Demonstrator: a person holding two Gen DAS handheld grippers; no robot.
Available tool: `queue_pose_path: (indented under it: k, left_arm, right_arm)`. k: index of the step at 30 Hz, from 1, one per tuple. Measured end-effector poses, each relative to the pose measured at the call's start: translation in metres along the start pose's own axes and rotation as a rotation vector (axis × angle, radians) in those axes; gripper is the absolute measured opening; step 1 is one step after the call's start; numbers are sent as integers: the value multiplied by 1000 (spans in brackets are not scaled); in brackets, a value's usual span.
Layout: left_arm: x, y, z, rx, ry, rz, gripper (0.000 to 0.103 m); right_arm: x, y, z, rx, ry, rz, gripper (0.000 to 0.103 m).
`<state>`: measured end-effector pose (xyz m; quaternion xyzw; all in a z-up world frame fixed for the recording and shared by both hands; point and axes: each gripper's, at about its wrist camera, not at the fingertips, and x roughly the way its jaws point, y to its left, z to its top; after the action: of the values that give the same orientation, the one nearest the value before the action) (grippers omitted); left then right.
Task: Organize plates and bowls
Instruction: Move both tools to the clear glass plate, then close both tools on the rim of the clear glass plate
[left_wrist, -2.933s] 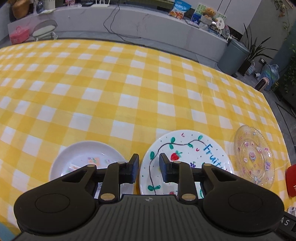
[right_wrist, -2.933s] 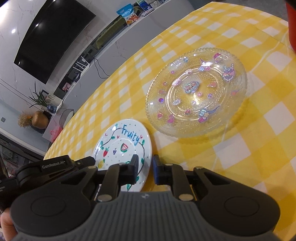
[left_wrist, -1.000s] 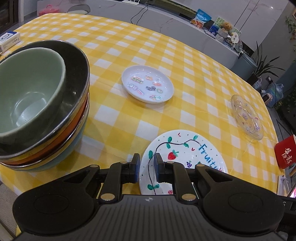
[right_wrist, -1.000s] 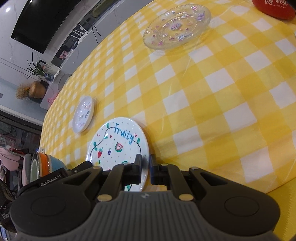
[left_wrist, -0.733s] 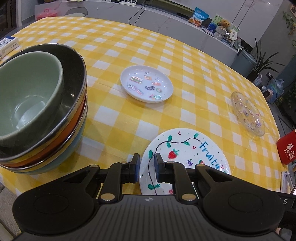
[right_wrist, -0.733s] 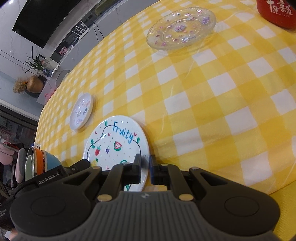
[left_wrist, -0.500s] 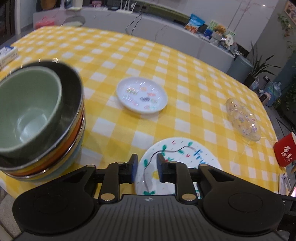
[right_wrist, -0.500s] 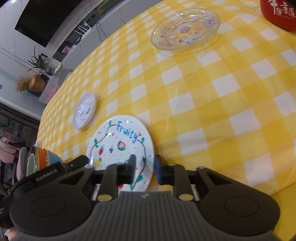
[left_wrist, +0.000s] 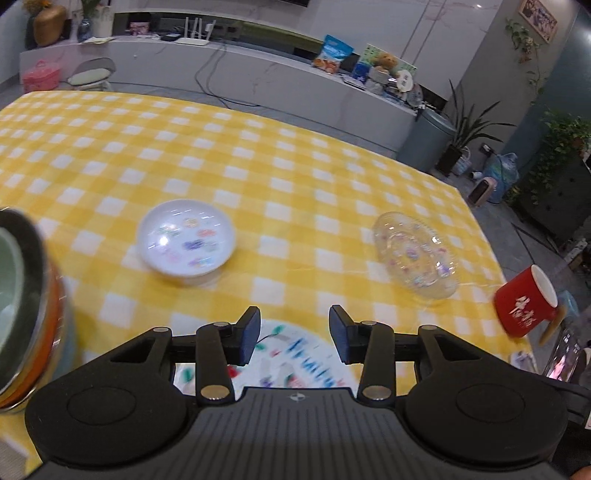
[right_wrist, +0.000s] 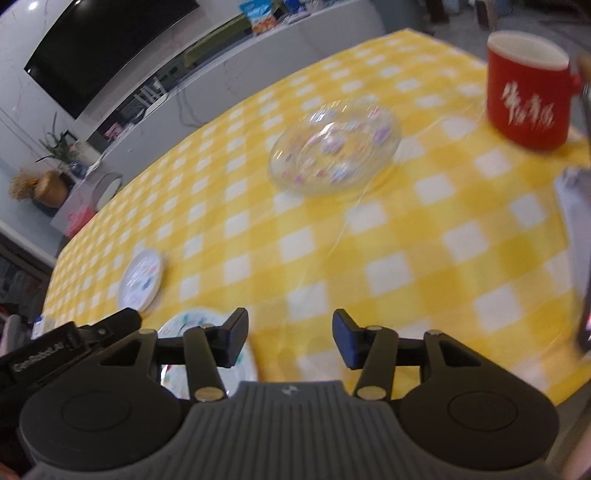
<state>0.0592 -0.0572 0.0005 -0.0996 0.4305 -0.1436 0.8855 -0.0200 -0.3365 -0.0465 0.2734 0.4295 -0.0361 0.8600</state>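
Next plate judged as step in hand: clear glass plate (right_wrist: 334, 153) or small white plate (left_wrist: 186, 238) best approached low, rim taken squarely, then stacked on painted plate (left_wrist: 291, 363) at near table edge.

Left gripper (left_wrist: 294, 334) spread wide, nothing held. Right gripper (right_wrist: 290, 339) likewise spread, nothing touched.

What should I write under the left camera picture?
Open left gripper above the Fruity plate, with a white plate, glass plate and red mug beyond.

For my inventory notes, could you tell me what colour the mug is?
The mug is red with white lettering and a white interior, clearest in the right wrist view.
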Motion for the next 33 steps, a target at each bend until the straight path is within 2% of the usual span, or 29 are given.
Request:
queue_pose_path:
  k: [9,14,21,28,33]
  left_arm:
    - [40,-43,28,104,58,-18,48]
    - [70,-61,47,150,74,-27,48]
    - [116,-77,65,160,107,-64,48]
    - [149,-86,72,196,149,-45,48]
    - [163,-88,75,213,160,-33,48]
  right_arm:
    - [15,-12,60,24,-42,-84,53]
    - [36,-21,85,-5,-38,-165,53]
    - [61,-42,112,26,-29,-176,51]
    - [77,-49,131,25,-23,-198,50]
    - [87,-60,137,59,-16,-184,42]
